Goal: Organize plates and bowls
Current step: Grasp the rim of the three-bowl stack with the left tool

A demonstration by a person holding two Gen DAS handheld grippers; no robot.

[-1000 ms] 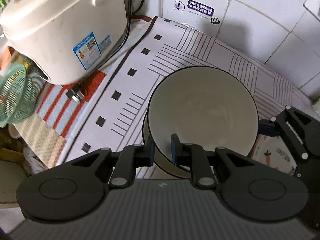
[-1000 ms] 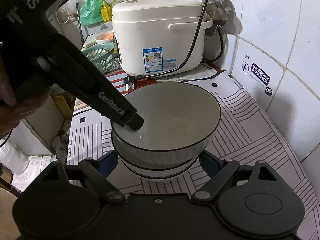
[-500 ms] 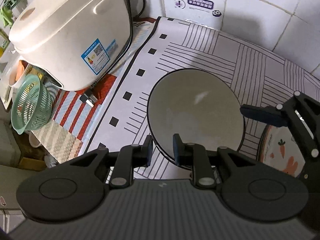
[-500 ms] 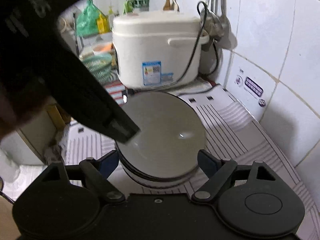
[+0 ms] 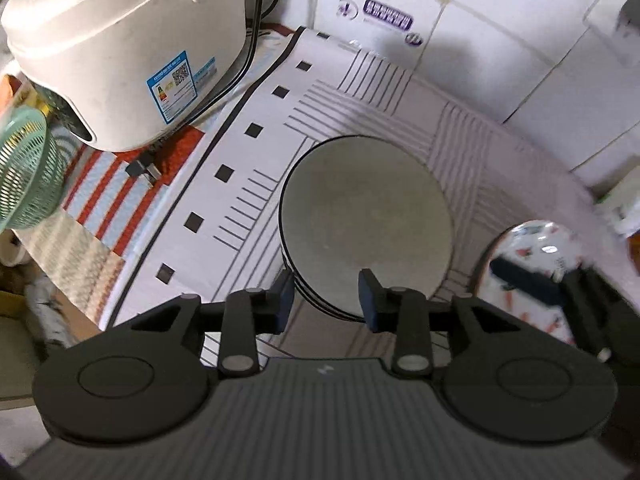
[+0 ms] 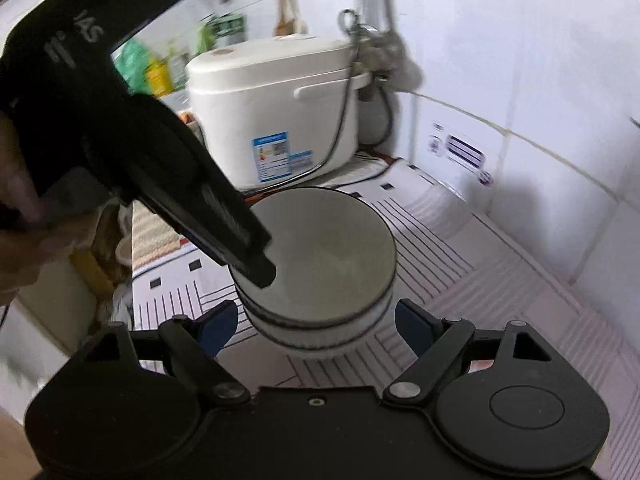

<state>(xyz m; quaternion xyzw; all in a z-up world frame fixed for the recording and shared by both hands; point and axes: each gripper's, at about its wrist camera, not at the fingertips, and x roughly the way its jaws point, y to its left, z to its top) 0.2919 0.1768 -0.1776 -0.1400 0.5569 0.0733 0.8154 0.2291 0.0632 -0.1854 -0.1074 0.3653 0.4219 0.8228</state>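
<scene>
A stack of white bowls with dark rims (image 5: 368,224) stands on the patterned mat; it also shows in the right wrist view (image 6: 332,264). My left gripper (image 5: 326,300) is open, its jaws apart over the stack's near rim and holding nothing. In the right wrist view the left gripper's body (image 6: 168,168) reaches over the stack from the left. My right gripper (image 6: 316,324) is open and wide, just in front of the stack. A plate with a carrot print (image 5: 532,264) lies to the right of the bowls, partly hidden by the right gripper.
A white rice cooker (image 5: 120,48) with a black cord stands at the back left, also in the right wrist view (image 6: 276,120). A green mesh basket (image 5: 24,172) sits at the far left. Tiled walls (image 5: 500,40) close the back and right.
My left gripper has opened and let go of the top bowl, which now rests on the stack. Both grippers have pulled back and up a little.
</scene>
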